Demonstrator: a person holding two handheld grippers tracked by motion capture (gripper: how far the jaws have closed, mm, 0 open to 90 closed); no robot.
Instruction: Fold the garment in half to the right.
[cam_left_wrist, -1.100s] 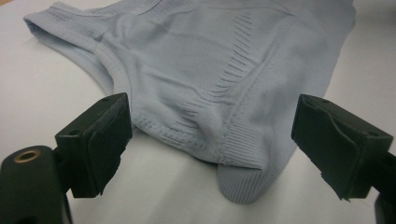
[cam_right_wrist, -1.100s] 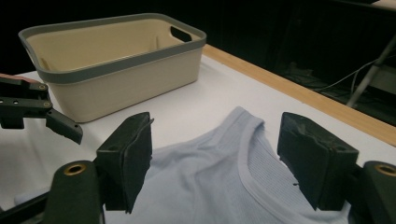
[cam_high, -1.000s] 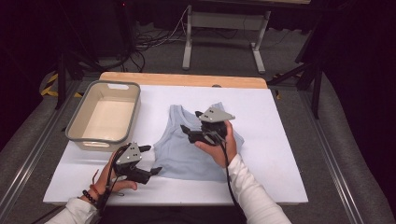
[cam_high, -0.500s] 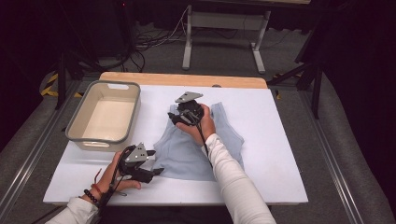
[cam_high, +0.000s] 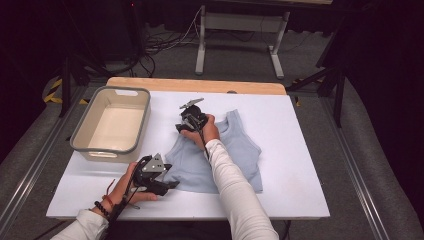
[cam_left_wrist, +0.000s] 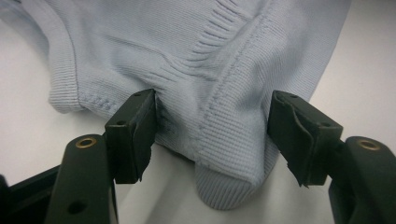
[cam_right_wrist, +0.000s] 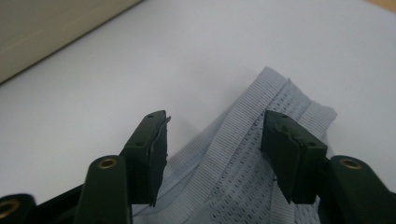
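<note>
Tank top (cam_high: 235, 155) looks light, floppy; I'd pinch ribbed hems. Left gripper (cam_left_wrist: 210, 135) straddles the bottom corner, closing; right gripper (cam_right_wrist: 212, 140) spread over the strap.

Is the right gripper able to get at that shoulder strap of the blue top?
Probably yes: the right gripper already has the shoulder strap between its open jaws, which have just been closing, and nothing lies in the way.
</note>
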